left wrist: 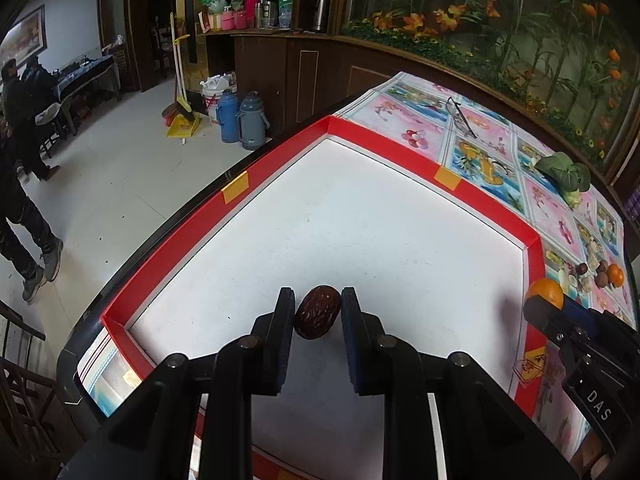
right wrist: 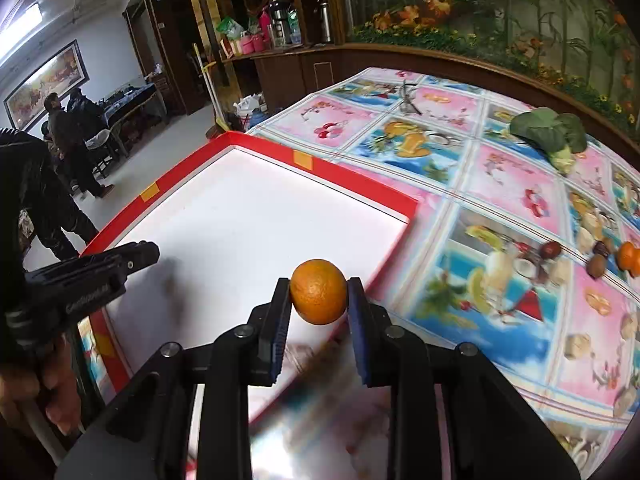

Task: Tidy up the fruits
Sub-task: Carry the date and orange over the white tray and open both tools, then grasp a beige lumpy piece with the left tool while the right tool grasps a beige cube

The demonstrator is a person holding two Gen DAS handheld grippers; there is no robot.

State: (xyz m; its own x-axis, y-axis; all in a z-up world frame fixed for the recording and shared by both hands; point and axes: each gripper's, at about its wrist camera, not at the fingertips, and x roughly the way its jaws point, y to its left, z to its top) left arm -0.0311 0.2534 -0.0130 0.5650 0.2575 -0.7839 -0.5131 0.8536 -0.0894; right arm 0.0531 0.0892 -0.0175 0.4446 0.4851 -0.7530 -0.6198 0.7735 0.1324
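**Date in the tray, orange over its edge**

The left tongs [left wrist: 318,312] are standing apart around a brown date [left wrist: 317,312] lying on the white floor of the red-rimmed tray [left wrist: 280,160]. The right tongs [right wrist: 319,298] are clamping an orange [right wrist: 318,297] above the tray's right rim. More fruits [right wrist: 600,258] are sitting far right on the tabletop [right wrist: 500,184].

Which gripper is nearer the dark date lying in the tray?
Left. The left gripper straddles the date, fingers on either side of it. The right gripper holds an orange at the tray's right edge.
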